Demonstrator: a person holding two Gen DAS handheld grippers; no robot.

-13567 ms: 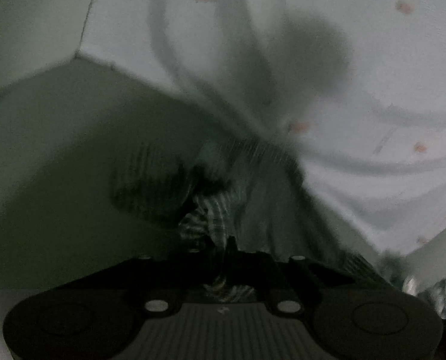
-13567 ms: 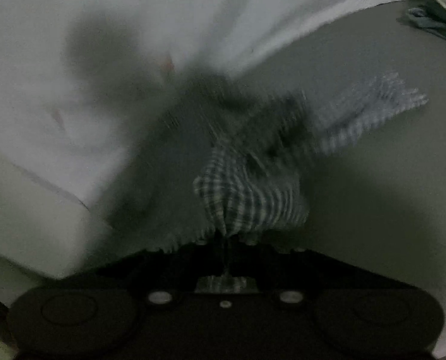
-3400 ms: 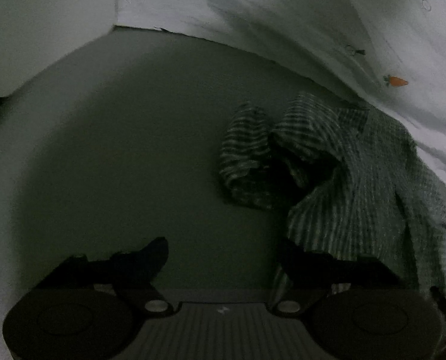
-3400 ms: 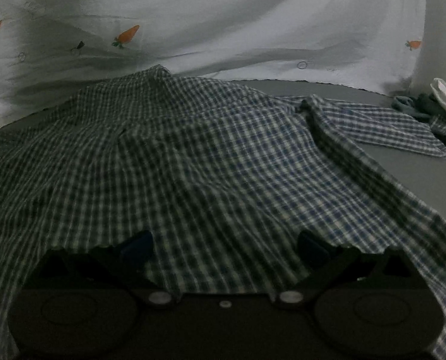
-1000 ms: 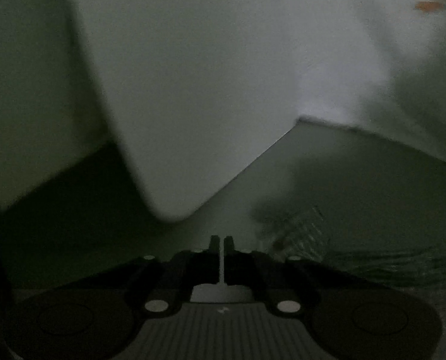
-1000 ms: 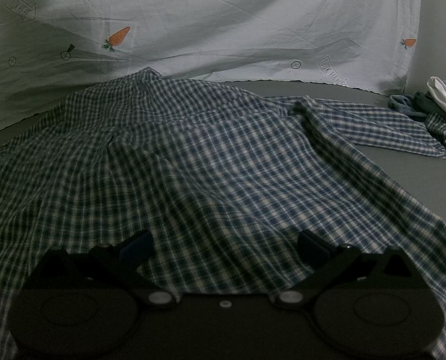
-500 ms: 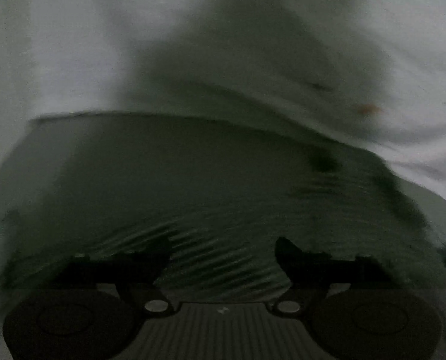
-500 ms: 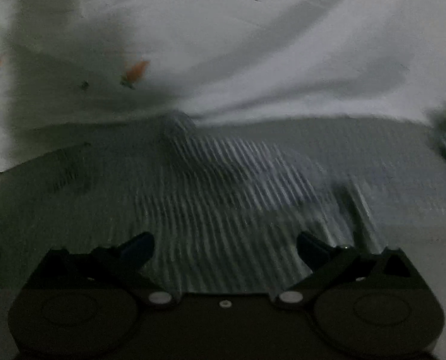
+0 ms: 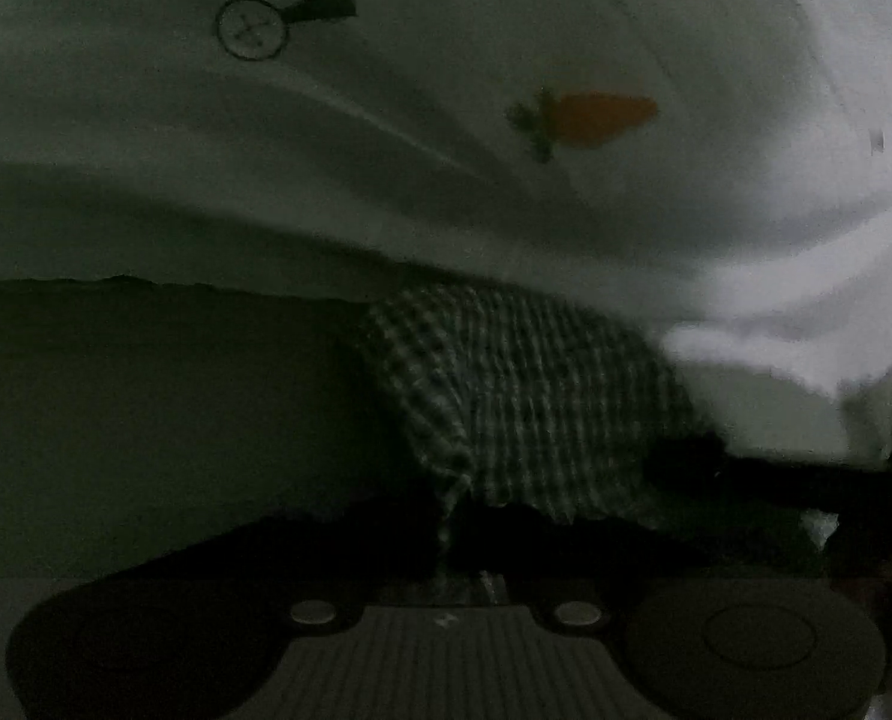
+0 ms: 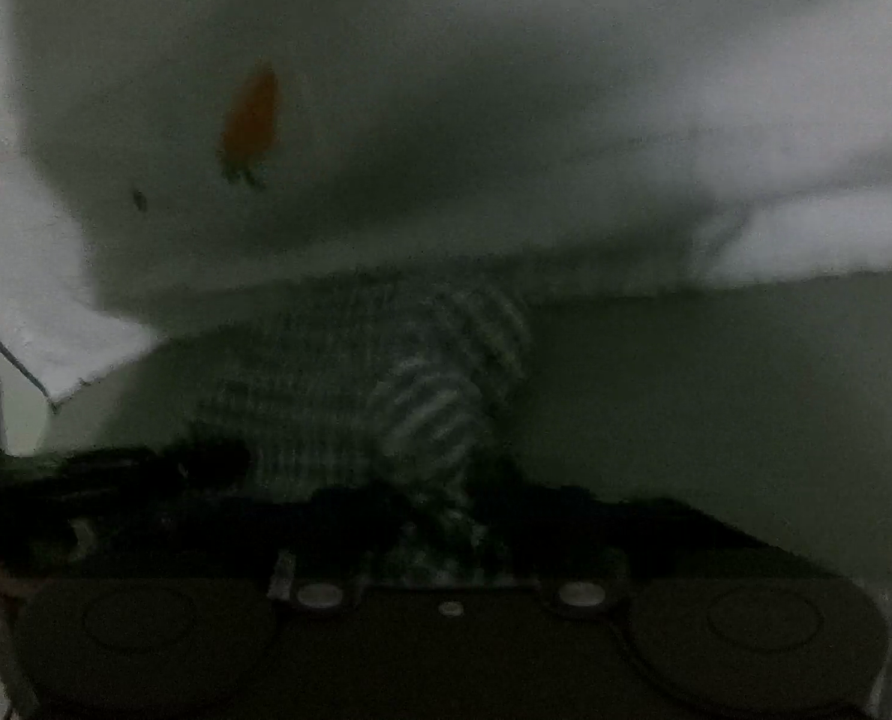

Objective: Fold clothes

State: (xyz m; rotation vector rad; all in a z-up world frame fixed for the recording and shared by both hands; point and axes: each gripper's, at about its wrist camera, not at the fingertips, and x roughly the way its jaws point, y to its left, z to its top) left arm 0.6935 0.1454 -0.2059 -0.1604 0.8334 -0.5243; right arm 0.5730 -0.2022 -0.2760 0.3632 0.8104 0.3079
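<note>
We see our left claw pinched tight on the checked shirt, with a bit of the cloth caught between its tips. From the pinch the shirt rises toward 12 and 1 o'clock and bunches in front of the white sheet. That sheet has a carrot picture at about 1 o'clock. The grey worktop lies at 9 o'clock, dark and bare. Our right claw is pinched on the shirt too, and the cloth goes up toward 12 o'clock in a blurry roll. The sheet hangs behind it, with a carrot picture at 10 o'clock. The worktop shows at 3 o'clock. Both views are dim and a little blurry.
</note>
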